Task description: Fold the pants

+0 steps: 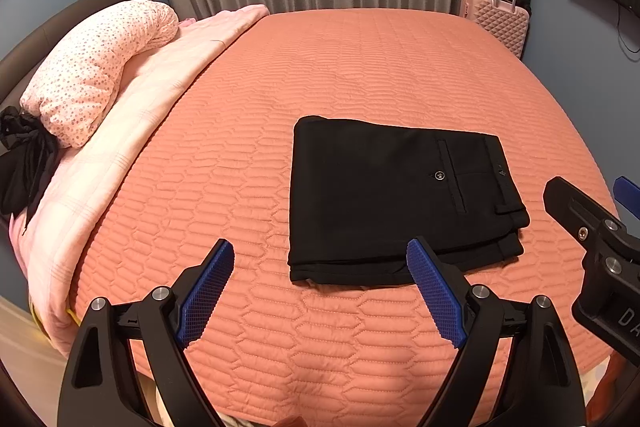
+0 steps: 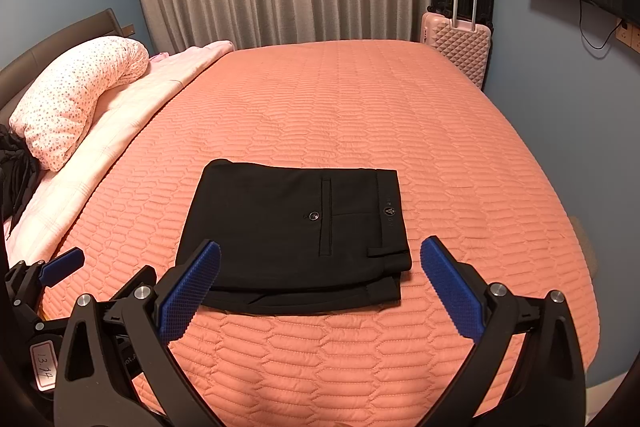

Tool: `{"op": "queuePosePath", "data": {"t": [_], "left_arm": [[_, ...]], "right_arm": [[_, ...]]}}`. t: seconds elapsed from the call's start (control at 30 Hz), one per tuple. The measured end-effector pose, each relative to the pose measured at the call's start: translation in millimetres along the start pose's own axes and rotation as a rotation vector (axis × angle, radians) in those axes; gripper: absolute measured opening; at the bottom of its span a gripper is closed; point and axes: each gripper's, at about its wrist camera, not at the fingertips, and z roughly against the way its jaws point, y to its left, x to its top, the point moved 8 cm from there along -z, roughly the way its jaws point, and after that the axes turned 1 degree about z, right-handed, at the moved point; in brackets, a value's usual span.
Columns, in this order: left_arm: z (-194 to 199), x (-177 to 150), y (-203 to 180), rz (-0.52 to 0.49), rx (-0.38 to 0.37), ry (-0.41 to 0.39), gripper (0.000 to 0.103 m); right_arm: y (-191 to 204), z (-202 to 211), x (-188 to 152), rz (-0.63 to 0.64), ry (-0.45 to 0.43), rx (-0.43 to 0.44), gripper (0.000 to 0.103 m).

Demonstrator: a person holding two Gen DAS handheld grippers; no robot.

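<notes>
Black pants (image 1: 400, 199) are seen folded into a compact rectangle, lying flat on the orange quilted bedspread (image 1: 320, 75), waistband edge w/ belt loop to the right, back pocket and button facing up. Left gripper (image 1: 320, 267) is held above the near edge of the pants, jaws spread wide, nothing between the blue pads; the right-hand pad overlaps the pants' near edge in view, contact can't be told. Right gripper (image 2: 320, 267) is likewise held just short of the pants, jaws released, empty. Beyond the pants, left: a dotted pillow (image 2: 76, 95) on a pink blanket (image 2: 120, 131). Far right of the pants: a pink suitcase (image 2: 456, 47).
</notes>
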Motion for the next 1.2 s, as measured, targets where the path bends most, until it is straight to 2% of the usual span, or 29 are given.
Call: {"op": "queuePosePath", "data": {"t": [0.43,0.67,1.2], "left_arm": [[0.4,0.4,-1.3,-0.009,-0.004,-0.003,0.086],[-0.5,0.8,-0.7,0.014,-0.047,0.009,0.086],[0.5,5.0,3.2,-0.019,-0.003,-0.019,0.086]], "right_arm": [[0.3,-0.4,0.1,0.0,0.0,-0.001,0.098],[0.0,-1.6,-0.4,0.002,0.002,-0.003,0.098],[0.8,-2.3,-0.8,0.001,0.002,-0.013,0.098]]}}
